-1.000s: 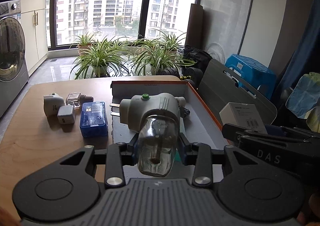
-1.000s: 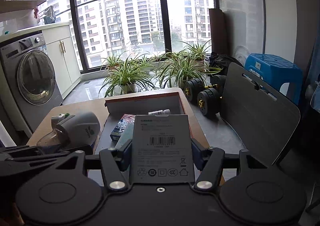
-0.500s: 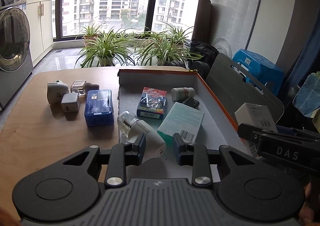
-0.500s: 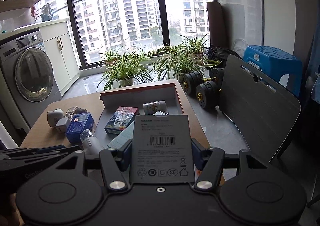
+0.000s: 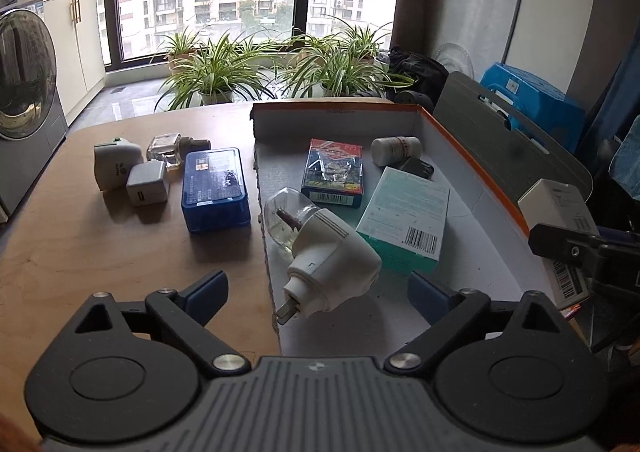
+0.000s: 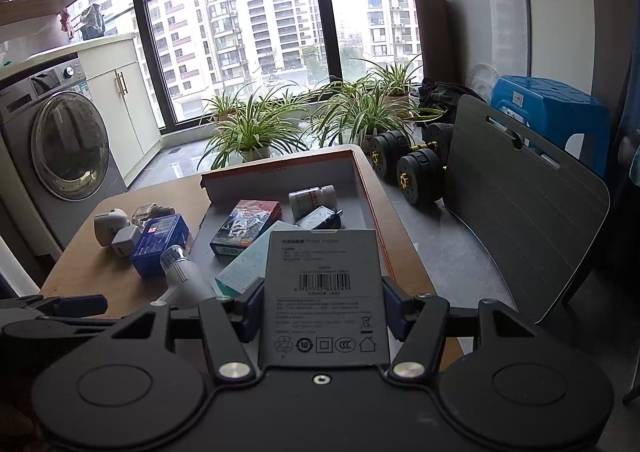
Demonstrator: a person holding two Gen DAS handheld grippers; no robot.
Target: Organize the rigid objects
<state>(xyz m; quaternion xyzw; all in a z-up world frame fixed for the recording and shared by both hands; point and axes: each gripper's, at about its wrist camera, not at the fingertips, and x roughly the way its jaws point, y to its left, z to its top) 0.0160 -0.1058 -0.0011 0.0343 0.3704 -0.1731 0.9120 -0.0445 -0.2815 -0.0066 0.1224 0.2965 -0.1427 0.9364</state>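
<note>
My left gripper (image 5: 318, 292) hangs over the near left corner of the orange-rimmed cardboard box (image 5: 472, 156), and its jaws are opening wide. Between them, free of both pads, a white plug-in heater with a clear bottle (image 5: 328, 252) lies on its side on the box floor. My right gripper (image 6: 324, 306) is shut on an upright white barcode carton (image 6: 324, 284), held above the box's near edge. Inside the box lie a red and blue card pack (image 5: 334, 172), a white pill bottle (image 5: 396, 150) and a teal carton (image 5: 404, 220).
On the wooden table (image 5: 80, 272) left of the box sit a blue case (image 5: 214, 188), a grey charger (image 5: 146, 184), a white plug-in unit (image 5: 116, 166) and a glass bottle (image 5: 166, 150). A grey chair (image 6: 520, 220), dumbbells (image 6: 416, 172) and potted plants (image 6: 256, 132) stand beyond.
The left gripper came down into the box with the plug-in heater, then opened and let it go; the heater now lies on its side. The right gripper kept still with its carton.
</note>
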